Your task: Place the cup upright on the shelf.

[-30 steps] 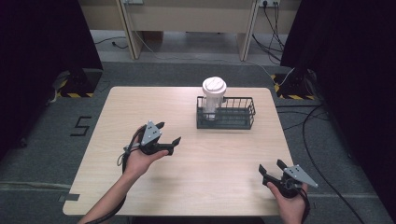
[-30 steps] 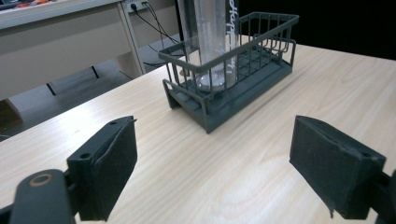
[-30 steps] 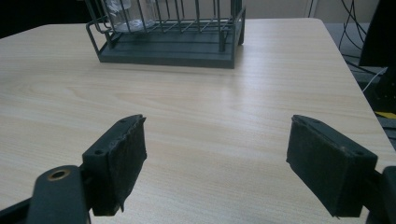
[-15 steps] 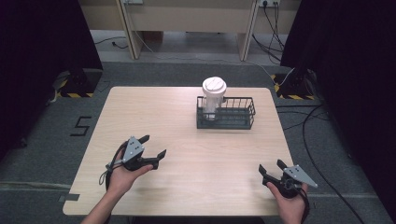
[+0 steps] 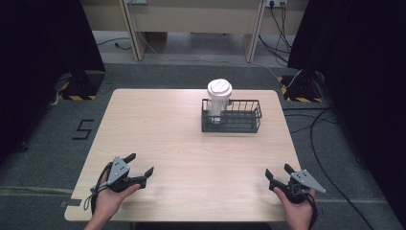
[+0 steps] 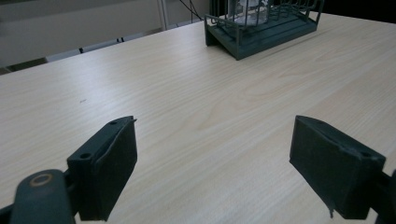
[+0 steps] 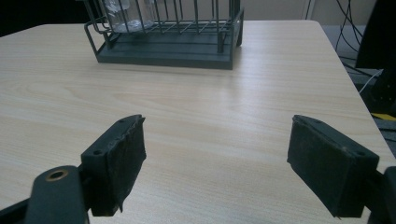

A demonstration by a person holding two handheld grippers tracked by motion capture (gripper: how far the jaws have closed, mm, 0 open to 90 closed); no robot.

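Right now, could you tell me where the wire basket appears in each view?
High view: wire basket right of centre, far half of the table.
Left gripper view: top edge, right of centre.
Right gripper view: top, left of centre.
Shared landmark: the lidded cup standing in its end.

In both gripper views the top edge cut off the cup and the upper wires of the basket, while in the high view the bottom edge cut both forearms and the basket wires hid the cup's foot.
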